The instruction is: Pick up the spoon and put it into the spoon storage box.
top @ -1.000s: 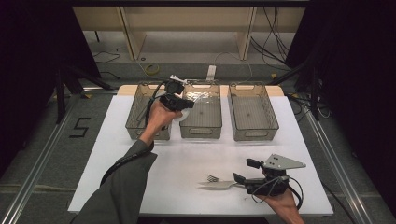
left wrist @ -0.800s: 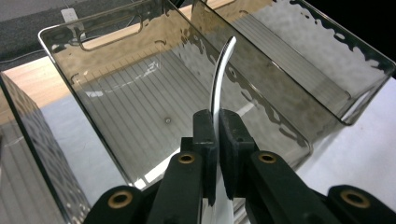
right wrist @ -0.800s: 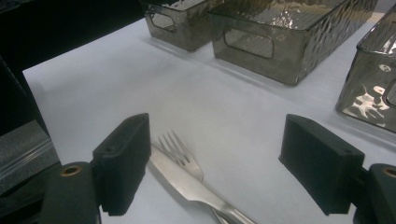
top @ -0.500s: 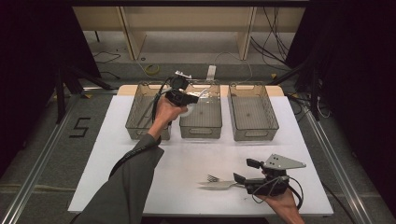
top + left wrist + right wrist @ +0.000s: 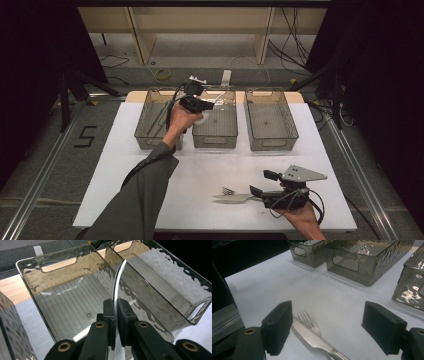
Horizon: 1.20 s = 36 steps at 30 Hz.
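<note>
My left gripper (image 5: 202,105) hangs over the near-left part of the middle clear bin (image 5: 215,142), shut on a thin silver piece of cutlery (image 5: 117,282). In the left gripper view (image 5: 115,302) that piece stands edge-on and curves up over the bare bin floor (image 5: 65,305); which kind it is I cannot tell. Low at the table's front right, my right gripper (image 5: 259,182) is open. A fork (image 5: 308,320) and a knife (image 5: 312,337) lie on the white table between and just ahead of its jaws (image 5: 328,310), touching neither pad.
Three clear smoky bins stand in a row at the back: left bin (image 5: 150,142), the middle one, and right bin (image 5: 272,142). The white tabletop (image 5: 200,170) between bins and cutlery is bare. A person's sleeve (image 5: 145,195) crosses the front left.
My left gripper has drifted slightly to the right with the cutlery, from the edge between left and middle bins to over the middle bin. The right gripper, fork and knife have stayed put.
</note>
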Each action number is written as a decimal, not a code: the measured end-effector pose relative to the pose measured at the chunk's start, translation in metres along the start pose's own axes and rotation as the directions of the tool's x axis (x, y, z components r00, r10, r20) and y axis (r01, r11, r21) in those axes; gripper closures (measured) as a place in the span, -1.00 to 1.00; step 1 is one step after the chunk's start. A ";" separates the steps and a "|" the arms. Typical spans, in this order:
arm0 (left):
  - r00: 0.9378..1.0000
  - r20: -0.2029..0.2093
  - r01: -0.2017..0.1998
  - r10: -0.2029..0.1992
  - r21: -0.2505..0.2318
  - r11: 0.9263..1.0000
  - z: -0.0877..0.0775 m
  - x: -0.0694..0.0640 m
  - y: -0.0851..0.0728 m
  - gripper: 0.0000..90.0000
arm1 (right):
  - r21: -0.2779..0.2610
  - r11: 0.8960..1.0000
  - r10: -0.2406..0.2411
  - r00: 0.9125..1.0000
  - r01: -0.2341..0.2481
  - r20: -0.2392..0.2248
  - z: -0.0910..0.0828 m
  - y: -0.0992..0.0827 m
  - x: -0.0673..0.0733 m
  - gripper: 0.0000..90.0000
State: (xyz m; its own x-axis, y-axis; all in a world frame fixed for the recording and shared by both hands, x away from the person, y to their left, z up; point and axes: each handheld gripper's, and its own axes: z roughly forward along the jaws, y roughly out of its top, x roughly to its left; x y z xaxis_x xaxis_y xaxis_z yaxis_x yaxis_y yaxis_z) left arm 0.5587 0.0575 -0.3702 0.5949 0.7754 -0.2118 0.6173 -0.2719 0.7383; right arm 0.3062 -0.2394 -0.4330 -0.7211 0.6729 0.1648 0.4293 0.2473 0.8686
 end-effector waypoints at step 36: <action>1.000 0.005 0.015 -0.016 0.050 0.999 0.026 -0.004 -0.016 0.88 | 0.000 1.000 -0.001 1.000 0.001 -0.002 0.000 0.000 0.000 -0.44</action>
State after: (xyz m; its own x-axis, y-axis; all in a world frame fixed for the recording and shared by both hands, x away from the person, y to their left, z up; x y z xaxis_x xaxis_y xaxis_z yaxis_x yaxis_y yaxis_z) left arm 0.5593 0.0439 -0.3978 0.5879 0.7765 -0.2267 0.6511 -0.2878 0.7023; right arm 0.3061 -0.2390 -0.4332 -0.7226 0.6714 0.1645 0.4281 0.2479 0.8691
